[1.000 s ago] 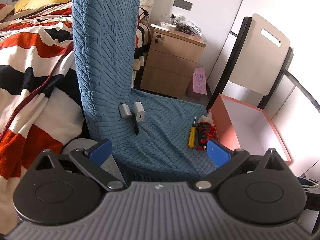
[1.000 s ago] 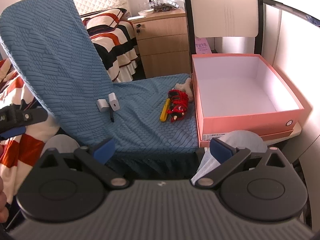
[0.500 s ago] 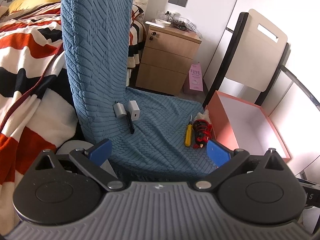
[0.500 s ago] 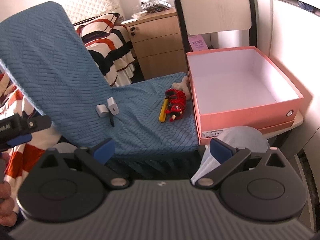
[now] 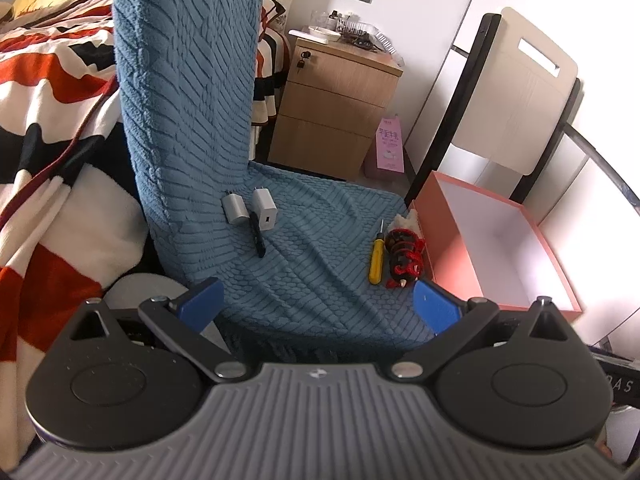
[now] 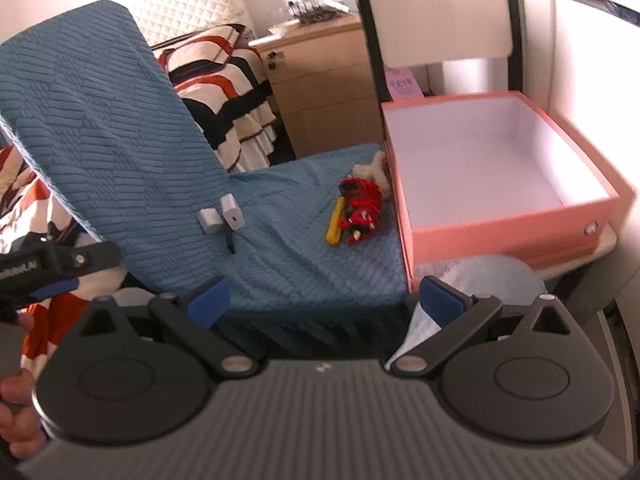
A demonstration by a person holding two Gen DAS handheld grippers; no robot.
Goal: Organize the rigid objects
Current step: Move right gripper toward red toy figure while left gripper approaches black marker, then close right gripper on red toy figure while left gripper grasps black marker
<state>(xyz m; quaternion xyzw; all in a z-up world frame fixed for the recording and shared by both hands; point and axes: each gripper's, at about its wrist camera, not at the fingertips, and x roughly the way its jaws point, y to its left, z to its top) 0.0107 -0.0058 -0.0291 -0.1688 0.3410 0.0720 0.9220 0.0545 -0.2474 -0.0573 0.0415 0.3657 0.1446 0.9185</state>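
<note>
Both tools agape before pink box [image 6: 500, 236]

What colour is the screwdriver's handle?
Yellow; the screwdriver shows best in the left wrist view.

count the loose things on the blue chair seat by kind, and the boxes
chargers: 2, one grey, one white
black pen: 1
yellow screwdriver: 1
red and black toy: 1
small white fluffy thing: 1
pink box: 1, empty
total: 7

Two chargers [image 5: 250, 210] and a black pen [image 5: 257, 235] lie left on the seat. A yellow screwdriver [image 5: 376, 257] and red toy [image 5: 404, 252] lie right, beside the open pink box [image 5: 448, 240].
</note>
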